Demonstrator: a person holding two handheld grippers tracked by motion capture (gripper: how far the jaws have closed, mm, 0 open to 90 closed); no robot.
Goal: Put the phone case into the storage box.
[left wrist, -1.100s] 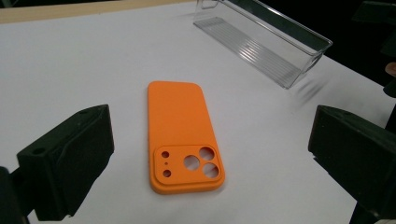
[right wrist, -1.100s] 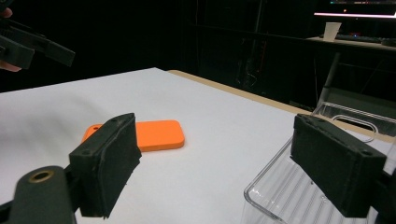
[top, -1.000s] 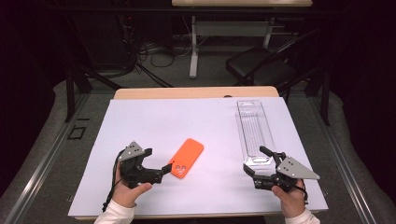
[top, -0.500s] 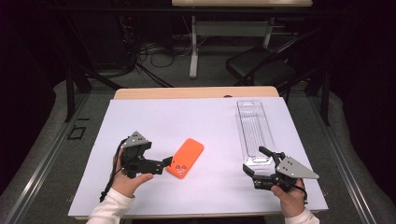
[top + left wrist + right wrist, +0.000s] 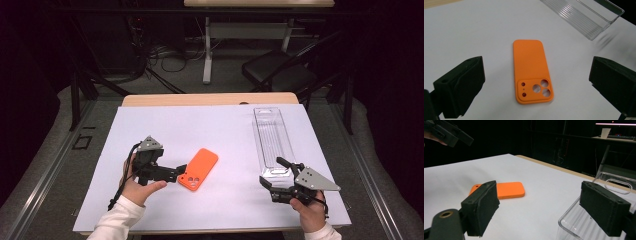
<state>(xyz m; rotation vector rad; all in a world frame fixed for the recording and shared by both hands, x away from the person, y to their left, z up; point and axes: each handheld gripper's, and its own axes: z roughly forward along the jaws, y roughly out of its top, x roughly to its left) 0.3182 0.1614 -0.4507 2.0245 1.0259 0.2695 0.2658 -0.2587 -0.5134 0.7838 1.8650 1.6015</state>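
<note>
Lying face down on the white table near its front edge, left of centre: orange phone case, camera cutouts toward left gripper, jaws wide apart, just short of it. Right gripper open and empty at the near end of clear plastic tray, by the right edge, blocking part of the case in the right gripper view. No legible writing or brand anywhere.

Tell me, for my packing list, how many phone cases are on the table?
1: an orange phone case lying flat on the white table, just ahead of the left gripper, left of the clear tray.
</note>
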